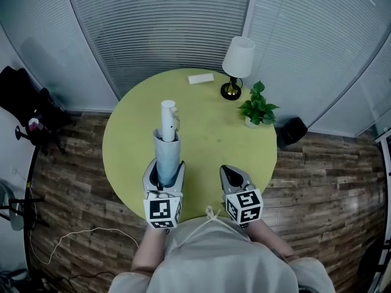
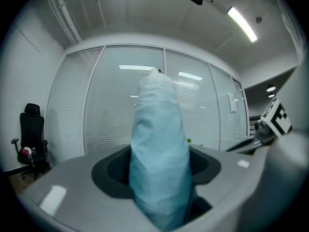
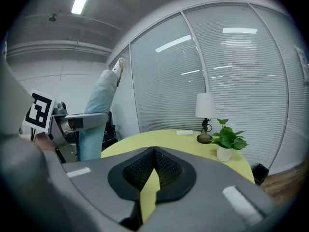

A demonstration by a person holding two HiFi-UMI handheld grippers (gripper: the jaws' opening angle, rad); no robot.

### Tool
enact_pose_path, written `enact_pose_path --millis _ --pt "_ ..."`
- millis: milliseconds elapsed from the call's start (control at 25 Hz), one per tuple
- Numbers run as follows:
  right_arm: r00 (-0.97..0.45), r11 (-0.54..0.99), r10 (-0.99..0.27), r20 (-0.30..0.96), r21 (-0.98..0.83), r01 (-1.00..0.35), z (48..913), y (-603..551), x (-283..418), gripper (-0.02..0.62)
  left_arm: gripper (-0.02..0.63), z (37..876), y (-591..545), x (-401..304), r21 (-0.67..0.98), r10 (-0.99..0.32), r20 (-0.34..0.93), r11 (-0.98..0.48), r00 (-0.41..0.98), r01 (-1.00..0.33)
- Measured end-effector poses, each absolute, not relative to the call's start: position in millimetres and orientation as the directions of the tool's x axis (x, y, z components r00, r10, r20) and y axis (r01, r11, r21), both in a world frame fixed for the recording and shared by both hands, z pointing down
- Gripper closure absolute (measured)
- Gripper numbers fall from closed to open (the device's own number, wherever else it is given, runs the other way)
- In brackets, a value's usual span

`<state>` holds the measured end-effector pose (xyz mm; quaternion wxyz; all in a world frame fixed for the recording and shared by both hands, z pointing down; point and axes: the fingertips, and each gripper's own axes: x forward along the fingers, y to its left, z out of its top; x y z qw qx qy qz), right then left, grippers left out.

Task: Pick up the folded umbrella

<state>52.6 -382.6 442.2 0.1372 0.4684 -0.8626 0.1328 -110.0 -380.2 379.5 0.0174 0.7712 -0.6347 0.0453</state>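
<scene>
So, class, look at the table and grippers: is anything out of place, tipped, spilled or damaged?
Nothing stands out. The lamp and plant stand upright on the table. Nothing is spilled. The umbrella is folded and clamped in the left gripper.

Grey left claw (image 1: 164, 171) and right claw (image 1: 231, 174), black-and-white marker cubes (image 1: 162, 211), pale shirt (image 1: 214, 255).
</scene>
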Motion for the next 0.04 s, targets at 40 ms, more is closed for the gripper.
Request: enact_pose_path --millis 40 --pt "-0.525 0.528 -0.771 0.36 -0.099 -0.843 442.5 -383.2 51.9 0.595 0.313 380.4 -381.0 -110.5 -0.028 -0.977 0.094 -0.193 0.189 -0.981"
